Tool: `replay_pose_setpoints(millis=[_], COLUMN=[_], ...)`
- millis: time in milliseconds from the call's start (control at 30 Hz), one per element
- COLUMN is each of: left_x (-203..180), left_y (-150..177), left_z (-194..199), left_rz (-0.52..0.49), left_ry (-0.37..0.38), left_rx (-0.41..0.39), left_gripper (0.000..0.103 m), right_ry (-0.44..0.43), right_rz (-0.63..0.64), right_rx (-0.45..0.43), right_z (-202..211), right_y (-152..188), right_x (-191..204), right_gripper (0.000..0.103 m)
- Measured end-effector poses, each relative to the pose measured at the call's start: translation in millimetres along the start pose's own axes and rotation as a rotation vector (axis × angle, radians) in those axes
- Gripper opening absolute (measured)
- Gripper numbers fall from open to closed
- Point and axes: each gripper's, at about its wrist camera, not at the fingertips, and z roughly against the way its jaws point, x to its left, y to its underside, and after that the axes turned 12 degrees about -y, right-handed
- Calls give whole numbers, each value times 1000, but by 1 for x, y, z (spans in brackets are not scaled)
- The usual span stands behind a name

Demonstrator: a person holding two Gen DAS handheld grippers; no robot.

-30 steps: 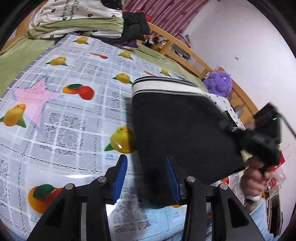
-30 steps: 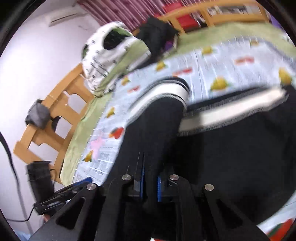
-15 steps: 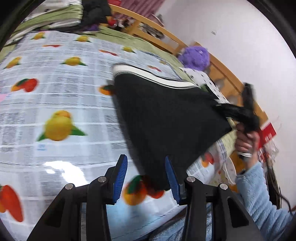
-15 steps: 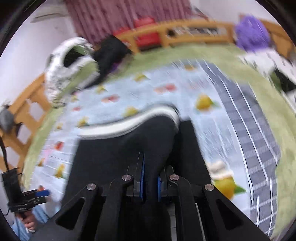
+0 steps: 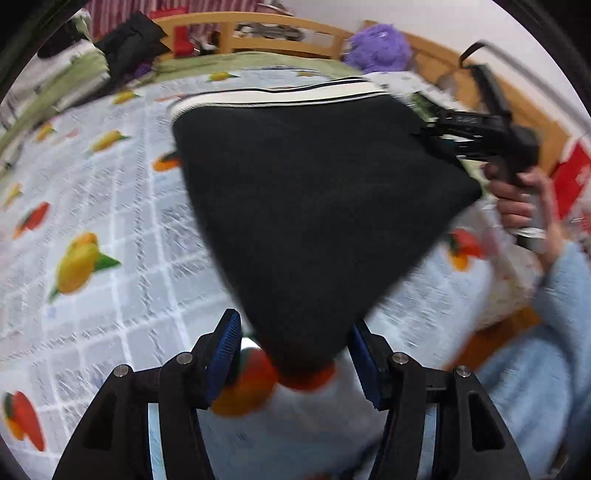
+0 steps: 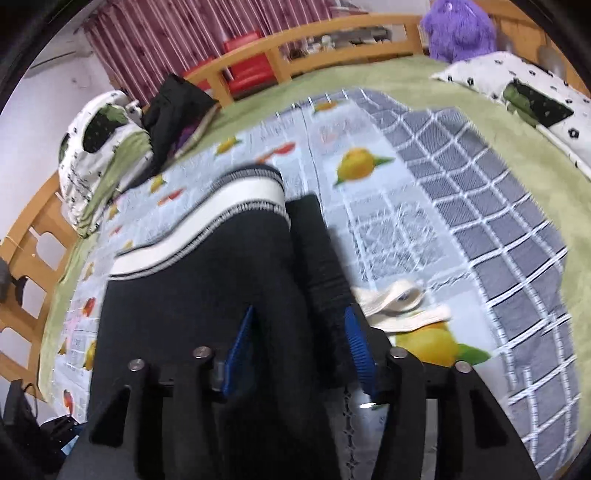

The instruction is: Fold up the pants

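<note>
From the left wrist camera, the left gripper [image 5: 293, 354] has its blue-padded tongs spread wide. The near corner of the black pants [image 5: 314, 206] hangs down into the gap between them, but neither pad presses on the cloth. The pants are folded into a thick dark slab lying on the fruit-print sheet [image 5: 96, 221], with their white striped waistband [image 5: 280, 96] along the far edge. On the right, the right gripper [image 5: 443, 127] reaches to the pants' far right corner, held by a hand [image 5: 517, 199] in a pale blue sleeve [image 5: 546, 332]; from this side I cannot tell how its tongs stand. A purple plush toy [image 5: 380, 48] sits by the wooden bed rail [image 5: 280, 27].

From the right wrist camera, the right gripper [image 6: 297, 354] shows its tongs clearly parted, a thick fold of the black pants [image 6: 207, 288] lying between them without being pinched. The waistband [image 6: 207, 225] curves across the sheet ahead, and a narrower black fold runs beside it on the right. Just right of the tongs lies a cream strap [image 6: 399, 306] on the fruit-print sheet [image 6: 369, 192], which turns into a grey grid pattern further right. Beyond lie a green blanket [image 6: 424, 85], a spotted pillow [image 6: 517, 81], a heap of bedding [image 6: 99, 155] and the plush toy [image 6: 458, 27].
</note>
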Motion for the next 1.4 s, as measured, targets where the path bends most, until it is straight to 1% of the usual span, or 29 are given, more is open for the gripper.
replay_pose_setpoints(millis=[33, 67, 100, 133, 167, 233, 267, 300, 333, 367, 433, 467, 567, 633, 700, 767, 833, 900, 967, 1000, 1067, 1133, 1200, 1233, 1267, 1300, 1333, 1367, 1400], left_x=[-1, 1, 5, 8, 13, 25, 29, 40, 53, 67, 90, 108, 150, 167, 184, 198, 214, 224, 222, 217, 210, 203, 200, 200, 200, 199, 198, 197, 196], left_y=[-3, -6, -8, -10, -11, -12, -12, -12, -10, -9, -7, -3, 7, 14, 23, 31, 39, 47, 51, 54, 59, 62, 64, 64, 63, 61, 58, 57, 53], left_z=[-1, 1, 4, 6, 9, 16, 18, 22, 26, 27, 32, 34, 36, 38, 47, 51, 51, 46, 44, 45, 51, 58, 68, 72, 75, 79, 82, 84, 85], left_rz=[13, 33, 63, 84, 102, 106, 108, 119, 142, 169, 221, 259, 347, 363, 373, 386, 411, 422, 400, 370, 329, 305, 312, 311, 309, 302, 299, 300, 299], left_ry=[-11, -4, 7, 13, 20, 9, 7, 6, 3, 7, 14, 8, 2, -13, -53, -91, -104, -89, -81, -83, -78, -70, -64, -48, -31, 1, 15, 12, 8], left_rx=[-7, -27, -46, -54, -67, -100, -108, -116, -122, -125, -132, -135, -118, -119, -141, -140, -117, -69, -34, -29, -36, -66, -106, -121, -131, -145, -156, -160, -165], left_gripper=[54, 46, 43, 37, 29, 21, 18, 16, 15, 13, 9, 9, 9, 9, 9, 9, 9, 10, 13, 15, 29, 35, 36, 37, 37, 37, 37, 37, 37], right_ry=[13, 44, 71, 81, 76, 45, 7, -46, -75, -69, -16, -22, -100, -124, -141, -183, -221, -244, -254, -262, -280, -278, -225, -201, -193, -192, -203, -213, -200], right_rz=[10, 31, 49, 51, 37, 20, 18, 15, 11, 22, 85, 101, 83, 91, 102, 100, 86, 72, 45, 30, -6, -16, -5, -26, -49, -62, -69, -71, -64], right_rx=[1, 12, 18, 18, 11, 5, 10, 18, 29, 40, 61, 62, 66, 71, 79, 89, 92, 88, 62, 51, 32, 9, -2, 9, 36, 61, 65, 62, 67], right_z=[-4, -9, -11, -12, -11, -9, -9, -9, -11, -15, -27, -32, -42, -52, -59, -68, -73, -76, -71, -67, -55, -42, -40, -44, -51, -57, -59, -58, -52], right_y=[2, 4, 5, 6, 7, 10, 12, 16, 19, 22, 29, 32, 35, 38, 43, 49, 53, 54, 53, 50, 47, 45, 42, 42, 44, 46, 47, 47, 46], right_x=[3, 8, 13, 17, 19, 24, 31, 37, 45, 55, 83, 96, 125, 145, 165, 186, 197, 203, 199, 193, 182, 171, 160, 151, 144, 139, 136, 135, 137], right_gripper=[59, 60, 60, 59, 53, 43, 32, 22, 19, 19, 17, 15, 14, 14, 14, 14, 13, 11, 10, 10, 10, 10, 10, 10, 10, 13, 13, 14, 18])
